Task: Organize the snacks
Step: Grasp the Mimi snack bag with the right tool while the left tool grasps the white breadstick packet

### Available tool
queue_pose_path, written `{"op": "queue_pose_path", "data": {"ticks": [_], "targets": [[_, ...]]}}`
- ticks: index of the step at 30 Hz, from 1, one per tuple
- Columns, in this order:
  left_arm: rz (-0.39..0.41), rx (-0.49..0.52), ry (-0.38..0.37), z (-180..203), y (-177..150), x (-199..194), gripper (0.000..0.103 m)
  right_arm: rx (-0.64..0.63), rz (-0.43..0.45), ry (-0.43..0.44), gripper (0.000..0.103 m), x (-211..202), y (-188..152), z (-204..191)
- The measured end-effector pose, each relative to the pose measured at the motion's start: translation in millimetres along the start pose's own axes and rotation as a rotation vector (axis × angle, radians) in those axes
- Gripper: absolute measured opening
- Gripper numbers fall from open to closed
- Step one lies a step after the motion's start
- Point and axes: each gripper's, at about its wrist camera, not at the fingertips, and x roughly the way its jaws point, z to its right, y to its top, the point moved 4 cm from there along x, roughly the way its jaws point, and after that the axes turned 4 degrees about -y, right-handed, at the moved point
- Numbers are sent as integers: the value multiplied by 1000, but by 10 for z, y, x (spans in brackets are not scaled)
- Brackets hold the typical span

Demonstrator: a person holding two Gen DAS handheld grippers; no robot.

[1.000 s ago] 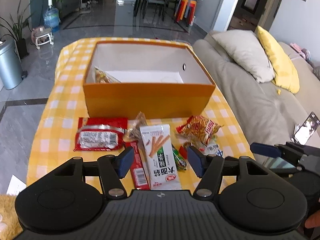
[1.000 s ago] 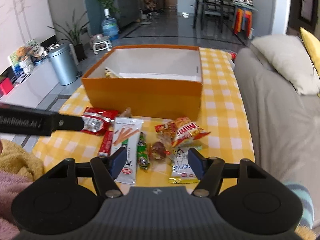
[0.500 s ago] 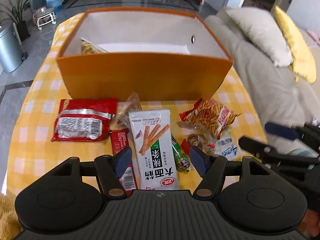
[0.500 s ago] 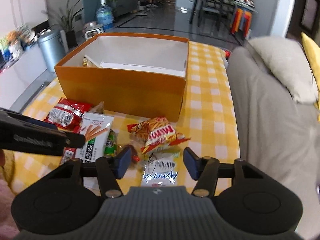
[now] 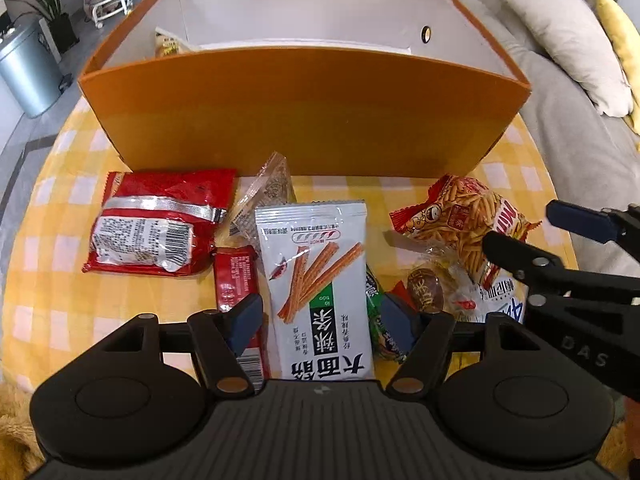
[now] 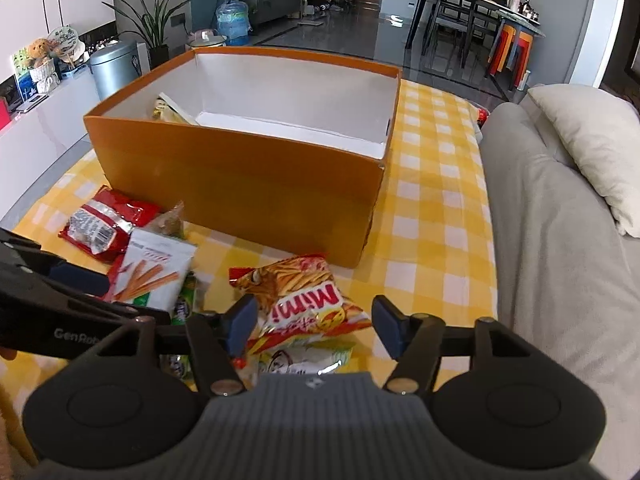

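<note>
Both claws wide open, empty — left gripper (image 5: pixel 322 322) straddles the white packet (image 5: pixel 318 280), right gripper (image 6: pixel 312 326) the Mimi bag (image 6: pixel 308 300), lined up to lift into the box (image 6: pixel 240 168).

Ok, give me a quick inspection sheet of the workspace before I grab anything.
Surface: yellow checked tablecloth.
Job's things: orange box, one packet inside; white stick-snack packet, red packet, Mimi bag and smaller packets lie in front.
Clutter: nothing seen.
Grippers: left tongs open around the white packet; right tongs open over the Mimi bag.
Cables: nothing seen.
Surroundings: sofa, bin.
</note>
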Motion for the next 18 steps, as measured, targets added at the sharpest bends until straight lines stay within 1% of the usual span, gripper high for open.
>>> {"op": "queue_pose_path", "data": {"ticks": [3,7,11,12,13,18], "targets": [[-11,4,13,10,19,44,78,15,-26,19,61,129,-18,16],[-19,26,20,7,21,88,70,37,-56,35,60,264,-60,23],[-20,15,14,-4,23,115,68,35,-70,34,53,318,-93,-2],[-19,14,13,-4,22,118,67,36,-70,34,51,325,-96,-4],[-17,17,11,0,22,121,66,37,-71,33,47,335,-101,0],[-10,29,10,24,17,128,65,35,-79,29,42,346,-110,-5]]}}
